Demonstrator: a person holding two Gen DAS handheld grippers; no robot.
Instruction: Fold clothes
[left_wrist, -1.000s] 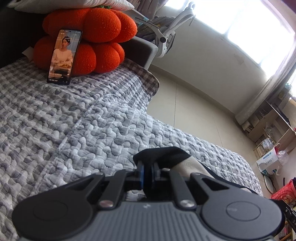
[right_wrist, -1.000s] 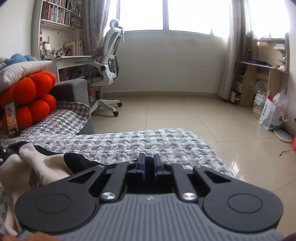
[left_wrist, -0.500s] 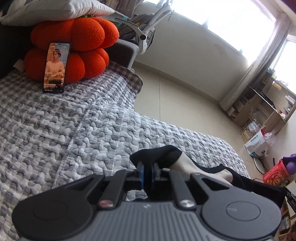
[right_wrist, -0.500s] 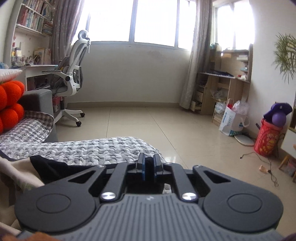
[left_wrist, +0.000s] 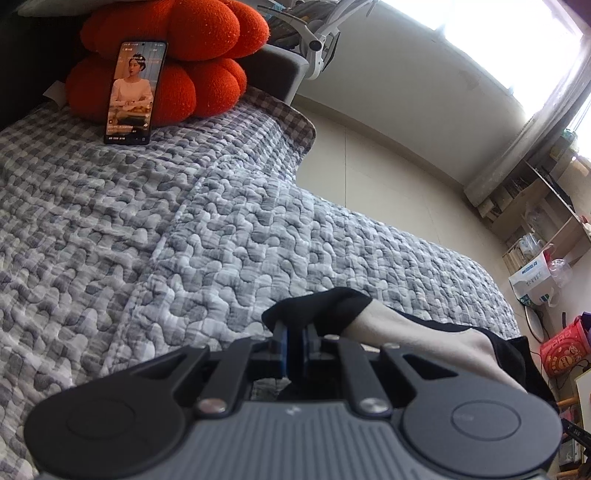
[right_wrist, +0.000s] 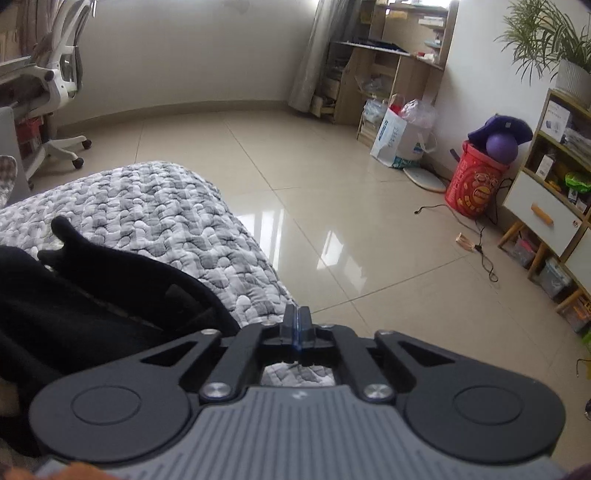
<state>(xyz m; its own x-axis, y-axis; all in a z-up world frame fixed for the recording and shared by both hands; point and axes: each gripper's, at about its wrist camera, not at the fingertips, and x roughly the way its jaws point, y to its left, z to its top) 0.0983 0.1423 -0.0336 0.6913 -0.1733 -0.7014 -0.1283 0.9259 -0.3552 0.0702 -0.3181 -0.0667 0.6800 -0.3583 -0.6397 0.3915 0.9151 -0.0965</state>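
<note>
A black and cream garment (left_wrist: 388, 325) lies on the grey quilted bed cover (left_wrist: 184, 229). My left gripper (left_wrist: 293, 332) is shut on a black edge of the garment and holds it just above the cover. In the right wrist view the garment's black part (right_wrist: 92, 295) lies bunched at the left, on the bed's corner. My right gripper (right_wrist: 296, 321) is shut with its jaws pressed together over the bed's edge; no cloth shows between the fingertips.
An orange pumpkin cushion (left_wrist: 177, 55) with a phone (left_wrist: 133, 92) leaning on it sits at the bed's far end. A white office chair (right_wrist: 55, 92), a red bucket (right_wrist: 476, 184), a paper bag (right_wrist: 399, 136) and shelves (right_wrist: 546, 192) stand on the tiled floor.
The right gripper has swung to the right and tilted down, away from the bed toward the floor and shelves. The left gripper still holds the garment edge, with little shift.
</note>
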